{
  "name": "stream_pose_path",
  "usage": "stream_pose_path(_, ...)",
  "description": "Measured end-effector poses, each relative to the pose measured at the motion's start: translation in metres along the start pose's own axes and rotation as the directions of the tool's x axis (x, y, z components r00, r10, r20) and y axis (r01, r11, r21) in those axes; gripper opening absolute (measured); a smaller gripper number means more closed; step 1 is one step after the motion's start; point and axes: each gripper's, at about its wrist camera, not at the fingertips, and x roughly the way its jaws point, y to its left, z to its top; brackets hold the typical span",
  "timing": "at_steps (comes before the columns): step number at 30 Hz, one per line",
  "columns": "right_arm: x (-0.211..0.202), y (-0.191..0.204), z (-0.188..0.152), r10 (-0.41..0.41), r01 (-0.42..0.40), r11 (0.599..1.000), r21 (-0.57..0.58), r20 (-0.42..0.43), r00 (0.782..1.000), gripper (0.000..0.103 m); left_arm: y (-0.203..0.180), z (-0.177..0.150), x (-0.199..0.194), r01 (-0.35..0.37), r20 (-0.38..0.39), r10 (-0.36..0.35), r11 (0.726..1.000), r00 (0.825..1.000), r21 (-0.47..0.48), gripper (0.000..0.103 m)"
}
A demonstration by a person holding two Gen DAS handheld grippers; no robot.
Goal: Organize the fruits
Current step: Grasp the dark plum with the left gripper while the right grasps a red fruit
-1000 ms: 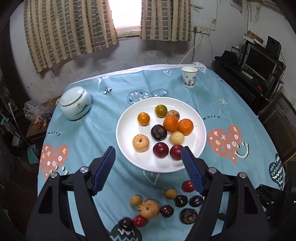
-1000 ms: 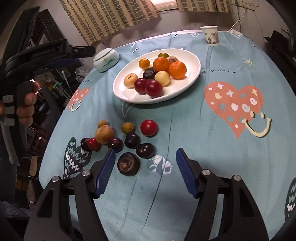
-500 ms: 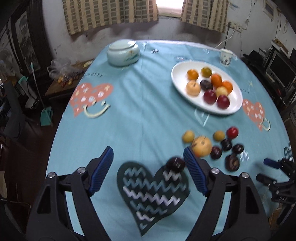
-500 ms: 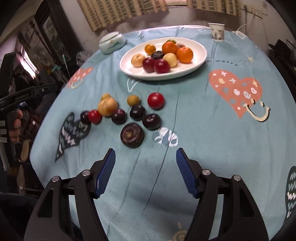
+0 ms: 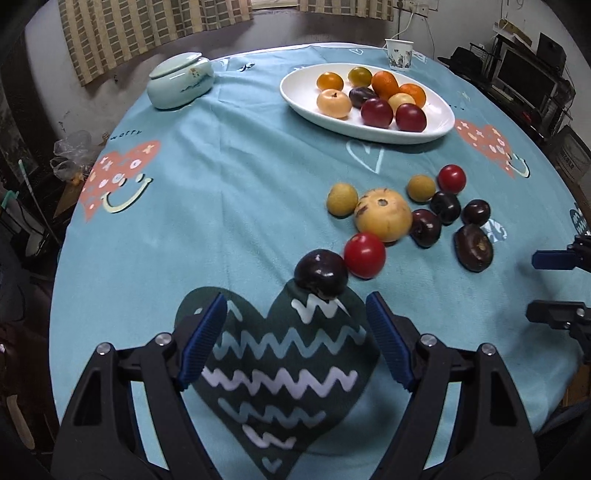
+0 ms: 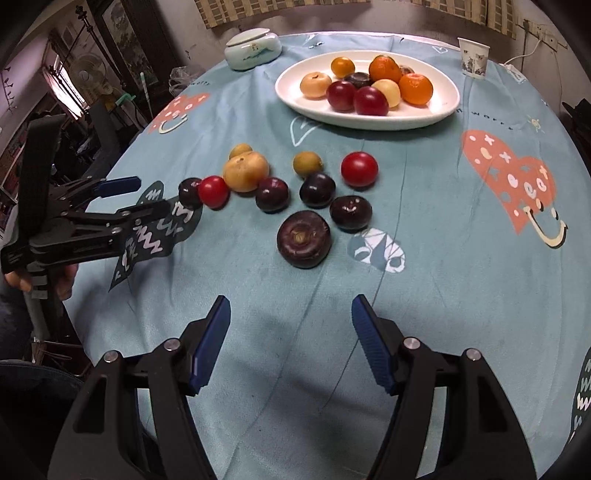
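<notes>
We see a round desk [image 5: 229,206] under a blue heart-print cloth, striped curtains [image 5: 155,26] behind, loose fruits [image 6: 295,192] near the white plate [image 6: 369,114], left hand-held gripper [image 5: 295,339] spread before a dark plum [image 5: 320,273], right hand-held gripper [image 6: 290,339] spread over bare cloth, only the right view shows a hand [image 6: 22,280].

right gripper [image 5: 554,284] cut by frame edge, brownish fruit [image 6: 406,69] mostly hidden behind oranges [image 6: 400,79]

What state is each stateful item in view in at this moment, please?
left gripper: open, empty, near the dark plum.
right gripper: open, empty.
ceramic jar: lid on.
white plate: holding fruit.
paper cup: upright.
</notes>
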Motion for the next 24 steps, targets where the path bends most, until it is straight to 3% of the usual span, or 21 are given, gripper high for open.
stream_pose_path(2, 0.001, 0.000, -0.002, -0.003, 0.003, 1.000, 0.009, -0.006, 1.000, 0.069, 0.001, 0.002, 0.013, 0.001, -0.021, 0.000, 1.000, 1.000, 0.013, 0.077)
stream_pose_path(6, 0.003, 0.002, -0.003, 0.003, -0.002, 1.000, 0.022, -0.016, 1.000, 0.069, 0.000, 0.005, 0.027, 0.030, -0.047, -0.028, 0.999, 0.998, 0.046, 0.058)
stream_pose_path(14, 0.014, 0.030, 0.018, -0.008, 0.007, 0.999, -0.048, -0.026, 1.000, 0.069, -0.002, 0.017, 0.041, 0.082, -0.043, -0.078, 0.992, 0.996, 0.098, 0.054)
stream_pose_path(15, 0.016, 0.035, 0.023, -0.007, 0.006, 0.998, -0.056, -0.021, 1.000, 0.069, -0.003, 0.019, 0.041, 0.109, -0.049, -0.104, 0.989, 0.993, 0.102, 0.042)
stream_pose_path(16, 0.018, 0.039, 0.028, -0.004, 0.003, 0.998, -0.061, -0.014, 1.000, 0.069, -0.005, 0.020, 0.040, 0.121, -0.051, -0.116, 0.987, 0.992, 0.105, 0.036)
stream_pose_path(24, 0.048, 0.058, 0.065, 0.064, -0.064, 0.998, -0.012, 0.006, 0.998, 0.059, 0.029, 0.008, 0.012, 0.126, -0.023, -0.127, 0.992, 0.992, -0.020, 0.036)
